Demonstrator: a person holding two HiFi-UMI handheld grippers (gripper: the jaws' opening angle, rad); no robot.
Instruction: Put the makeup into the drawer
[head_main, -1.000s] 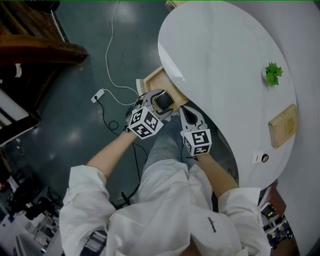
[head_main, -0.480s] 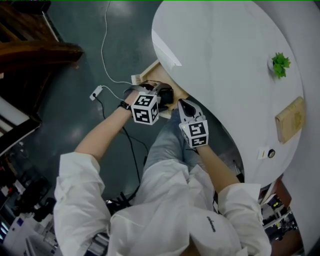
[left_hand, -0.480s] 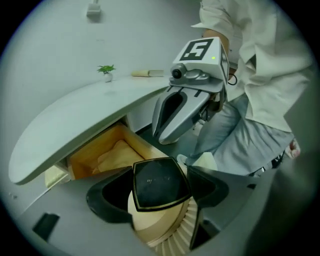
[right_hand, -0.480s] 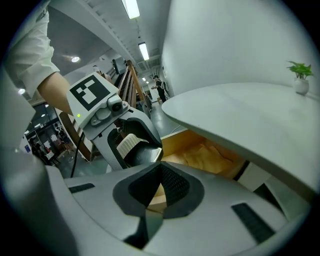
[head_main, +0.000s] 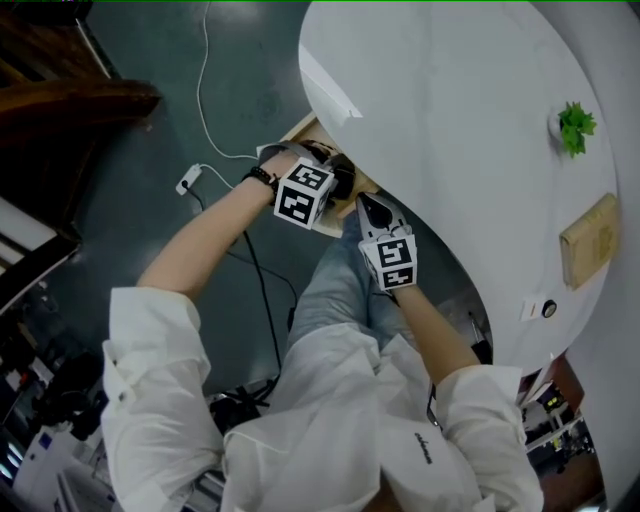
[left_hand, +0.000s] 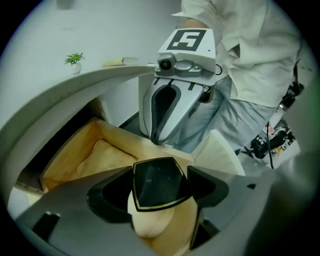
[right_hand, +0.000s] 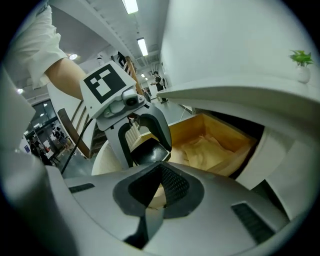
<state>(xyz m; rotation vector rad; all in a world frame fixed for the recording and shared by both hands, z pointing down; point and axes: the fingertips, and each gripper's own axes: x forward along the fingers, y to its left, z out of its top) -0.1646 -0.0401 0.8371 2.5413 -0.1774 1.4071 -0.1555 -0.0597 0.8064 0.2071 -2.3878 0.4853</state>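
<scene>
Right gripper (head_main: 367, 206): jaws together, nothing between them, just beside the drawer front. Left gripper (head_main: 337, 181): jaws clamped on a black, gold-edged makeup compact (left_hand: 159, 181), held over the front part of the open light-wood drawer (left_hand: 71, 151). Drawer sits under the white round table (head_main: 450, 120).

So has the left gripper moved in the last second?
Yes. In the head view the left gripper, clamping the makeup compact, went from short of the open drawer's front to over it.
</scene>
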